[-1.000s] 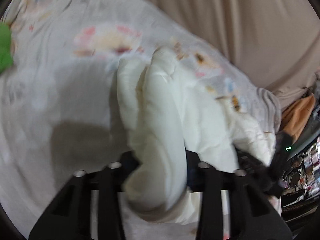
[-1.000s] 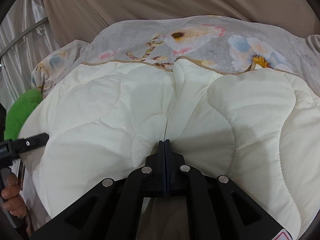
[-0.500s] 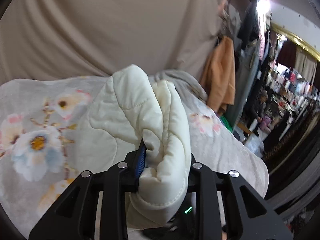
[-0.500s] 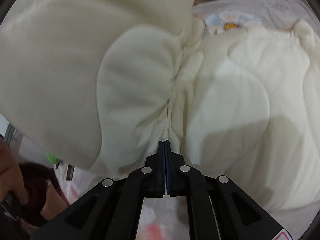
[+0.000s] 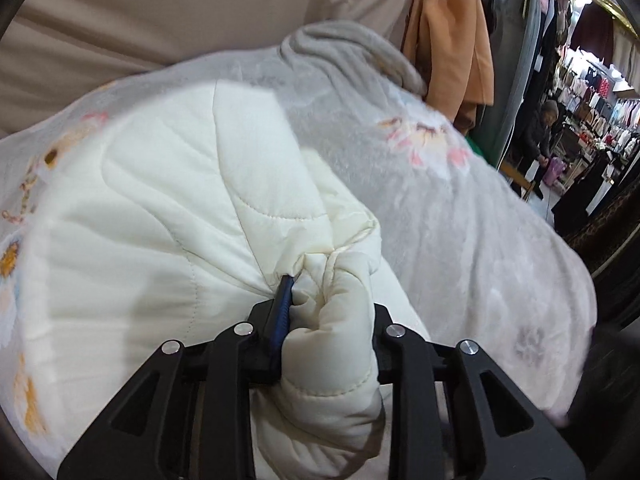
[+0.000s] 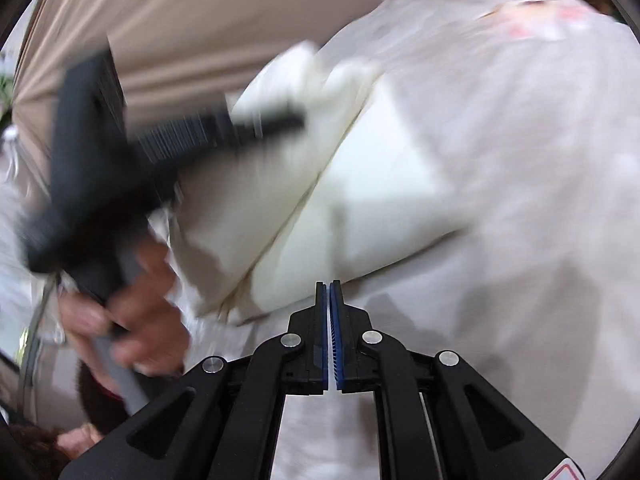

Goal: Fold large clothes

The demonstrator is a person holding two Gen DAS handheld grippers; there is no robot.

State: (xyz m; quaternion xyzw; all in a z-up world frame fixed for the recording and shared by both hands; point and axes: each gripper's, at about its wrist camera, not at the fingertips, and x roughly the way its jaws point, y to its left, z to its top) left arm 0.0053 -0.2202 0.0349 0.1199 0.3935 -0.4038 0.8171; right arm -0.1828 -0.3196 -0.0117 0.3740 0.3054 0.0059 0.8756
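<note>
The left gripper (image 5: 320, 300) is clamping a thick bunched fold of the cream quilted garment (image 5: 168, 216), which is spreading ahead of it and to its left over the floral bedspread (image 5: 460, 220). The right gripper (image 6: 329, 292) is holding nothing, its blue pads nearly together with a thin gap; the garment's folded edge is lying just ahead of its tips. An orange coat (image 5: 448, 32) is hanging beyond.
</note>
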